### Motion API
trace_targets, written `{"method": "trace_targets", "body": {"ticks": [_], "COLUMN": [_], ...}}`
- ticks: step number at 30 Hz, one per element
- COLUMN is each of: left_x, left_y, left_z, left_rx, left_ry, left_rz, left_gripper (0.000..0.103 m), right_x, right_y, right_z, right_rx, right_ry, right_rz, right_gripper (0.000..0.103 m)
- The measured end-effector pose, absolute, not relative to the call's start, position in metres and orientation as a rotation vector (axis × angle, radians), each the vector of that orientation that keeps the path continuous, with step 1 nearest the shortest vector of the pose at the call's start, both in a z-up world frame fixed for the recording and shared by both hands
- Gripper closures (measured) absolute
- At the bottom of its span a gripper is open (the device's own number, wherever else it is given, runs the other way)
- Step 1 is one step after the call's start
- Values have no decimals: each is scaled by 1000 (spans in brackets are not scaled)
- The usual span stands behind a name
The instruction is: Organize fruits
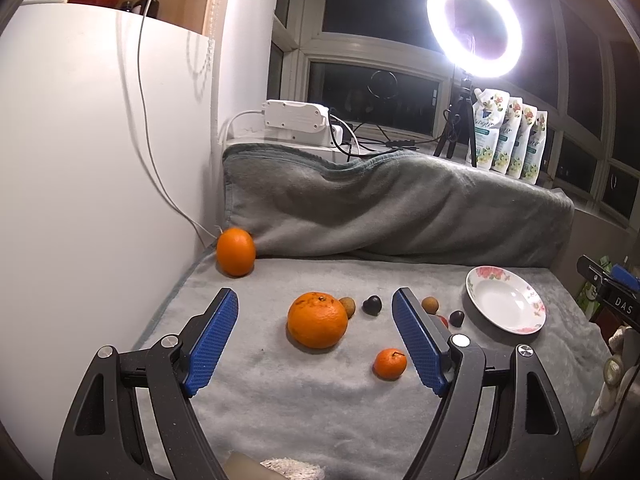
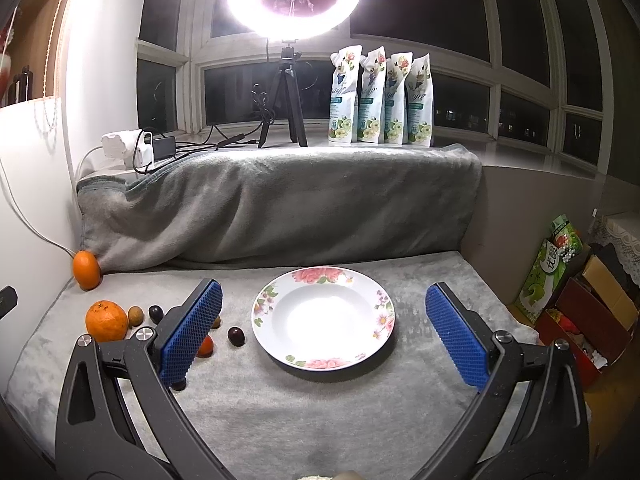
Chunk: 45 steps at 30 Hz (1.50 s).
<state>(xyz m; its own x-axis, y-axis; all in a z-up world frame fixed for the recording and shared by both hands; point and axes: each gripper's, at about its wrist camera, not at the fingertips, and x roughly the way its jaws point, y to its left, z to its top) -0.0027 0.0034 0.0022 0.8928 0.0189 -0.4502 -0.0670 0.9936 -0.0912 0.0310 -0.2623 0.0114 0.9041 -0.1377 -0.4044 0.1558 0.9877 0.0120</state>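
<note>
Right now, both tools are spread wide and hold nothing. The left tool point(image 1: 315, 304) points at the big orange point(image 1: 317, 320), which sits on the gray blanket point(image 1: 280, 400) between the two blue fingers point(image 1: 212, 344) but a little past them, not touching. A small orange point(image 1: 390, 363) lies near the right finger. Two dark little fruits point(image 1: 372, 305) and two brown ones point(image 1: 347, 306) lie in a loose row behind. Another orange point(image 1: 236, 252) rests far back by the white wall.

The right tool point(image 2: 322, 312) hovers in front of the flowered plate point(image 2: 384, 300), which has no fruit in it yet.

I think the first step is to grab the big orange. To do it well, push the left tool forward until the fingers sit on both sides of its fat middle. Then squeeze slowly, because a round fruit can roll or pop out. Lift it straight up so it does not bump the brown fruit just beside it. Set it down softly in the plate.
</note>
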Motion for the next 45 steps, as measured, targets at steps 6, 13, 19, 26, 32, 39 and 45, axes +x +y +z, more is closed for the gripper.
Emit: {"method": "trace_targets", "body": {"ticks": [6,13,19,26,32,39,45], "left_x": [-1,1,1,1,1,3,6], "left_y": [-1,-5,-5,-5,-6,-3,0], "left_z": [2,2,2,1,1,-4,-8], "left_rx": [-100,-93,-93,-95,-94,-98,-104], "left_ry": [466,470,470,470,472,481,493], "left_rz": [43,38,37,38,38,38,39], "left_gripper": [23,23,23,23,23,23,23], "right_x": [31,31,31,31,30,31,34], "right_y": [-263,-265,-264,-265,-265,-263,-261], "right_z": [10,8,8,9,7,-4,-1], "right_rx": [46,49,48,49,48,47,49], "right_ry": [417,422,421,423,425,440,449], "right_rz": [-151,-151,-151,-151,-149,-140,-132], "right_gripper": [0,0,0,0,0,0,0]}}
